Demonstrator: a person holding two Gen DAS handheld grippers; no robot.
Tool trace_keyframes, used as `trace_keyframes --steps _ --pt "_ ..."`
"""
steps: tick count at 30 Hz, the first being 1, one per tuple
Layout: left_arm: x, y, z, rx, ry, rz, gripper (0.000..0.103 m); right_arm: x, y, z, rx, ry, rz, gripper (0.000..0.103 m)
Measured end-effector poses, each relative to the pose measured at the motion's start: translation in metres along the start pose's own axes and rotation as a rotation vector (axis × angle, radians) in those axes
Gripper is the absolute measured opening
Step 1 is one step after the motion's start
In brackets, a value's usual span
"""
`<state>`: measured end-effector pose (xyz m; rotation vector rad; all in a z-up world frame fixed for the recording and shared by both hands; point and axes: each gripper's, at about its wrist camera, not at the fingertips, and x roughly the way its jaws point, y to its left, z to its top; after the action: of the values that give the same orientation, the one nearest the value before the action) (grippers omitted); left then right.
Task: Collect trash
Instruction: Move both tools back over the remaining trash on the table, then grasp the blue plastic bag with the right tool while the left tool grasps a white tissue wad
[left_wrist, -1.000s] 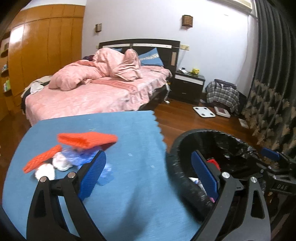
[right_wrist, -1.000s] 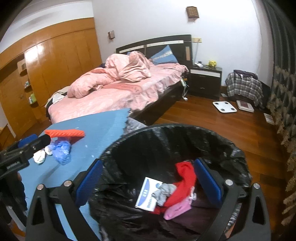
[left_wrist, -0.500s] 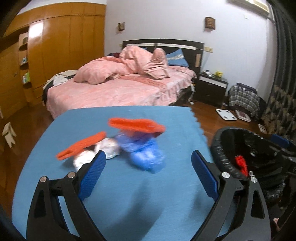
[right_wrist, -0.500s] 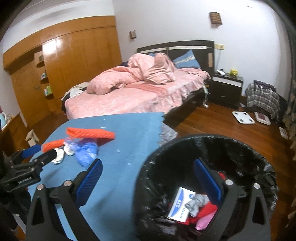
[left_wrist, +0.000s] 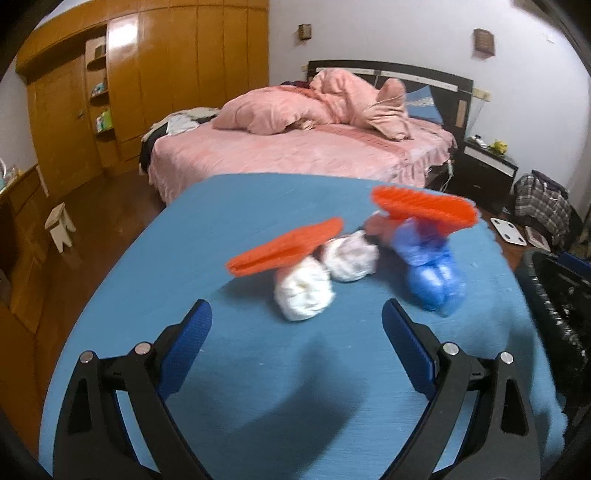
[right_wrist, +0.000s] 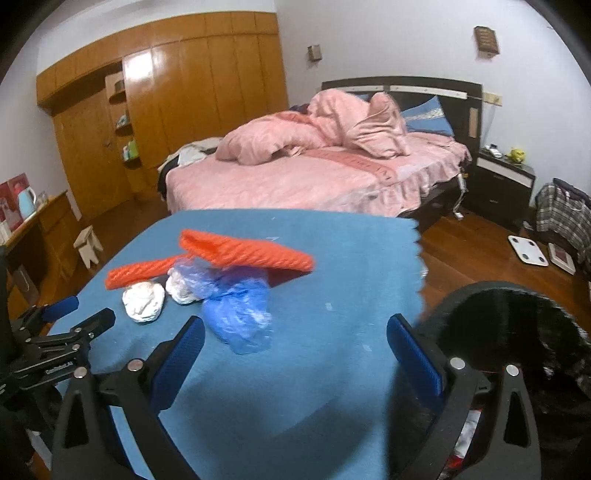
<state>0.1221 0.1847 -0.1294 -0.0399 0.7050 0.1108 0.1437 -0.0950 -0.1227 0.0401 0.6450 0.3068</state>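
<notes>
Both claws, left claw (left_wrist: 295, 341) and right claw (right_wrist: 295, 349), are gaping wide and empty, facing trash at twelve o'clock: white wad (left_wrist: 304, 291), blue plastic (right_wrist: 236, 312).

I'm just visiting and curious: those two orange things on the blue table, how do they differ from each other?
The longer orange piece sits propped on the crumpled blue plastic, raised off the blue table. The thinner orange piece lies lower, leaning over the two white wads. The longer one looks broader and flatter; the other looks narrower. They point in different directions. Both are bright orange with a ribbed, net-like texture, and neither is being held.
</notes>
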Motion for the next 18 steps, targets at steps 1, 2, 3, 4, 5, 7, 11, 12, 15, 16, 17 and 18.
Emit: trace_keyframes --steps 1,2,3,4,5,7,11,12,15,16,17,18 --pt "0.002 0.004 -0.001 -0.005 0.005 0.005 0.091 0.006 0.005 0.0 -0.006 0.008 0.003 0.097" --pt "0.005 0.008 -0.001 -0.008 0.009 0.007 0.091 0.01 0.007 -0.001 -0.01 0.013 0.006 0.097" --pt "0.007 0.011 -0.002 -0.012 0.015 0.01 0.091 0.016 0.012 -0.002 -0.017 0.02 0.011 0.097" --pt "0.01 0.015 -0.002 -0.015 0.021 0.012 0.091 0.023 0.017 -0.003 -0.025 0.026 0.015 0.097" --pt "0.012 0.017 -0.003 -0.017 0.023 0.013 0.091 0.025 0.019 -0.004 -0.028 0.03 0.016 0.097" --pt "0.017 0.021 -0.004 -0.02 0.033 0.017 0.091 0.036 0.025 -0.005 -0.035 0.047 0.022 0.097" --pt "0.027 0.028 -0.007 -0.029 0.056 0.026 0.091 0.054 0.034 -0.008 -0.042 0.079 0.032 0.097" --pt "0.029 0.029 -0.008 -0.032 0.06 0.027 0.091 0.058 0.035 -0.007 -0.043 0.085 0.031 0.097" --pt "0.036 0.03 -0.01 -0.035 0.074 0.032 0.091 0.072 0.037 -0.006 -0.041 0.109 0.028 0.097" --pt "0.038 0.029 -0.01 -0.036 0.081 0.032 0.091 0.075 0.037 -0.005 -0.041 0.114 0.027 0.097" --pt "0.039 0.029 -0.011 -0.036 0.087 0.032 0.091 0.078 0.038 -0.005 -0.041 0.118 0.026 0.097" --pt "0.039 0.029 -0.012 -0.037 0.09 0.033 0.091 0.082 0.039 -0.004 -0.043 0.127 0.026 0.097"
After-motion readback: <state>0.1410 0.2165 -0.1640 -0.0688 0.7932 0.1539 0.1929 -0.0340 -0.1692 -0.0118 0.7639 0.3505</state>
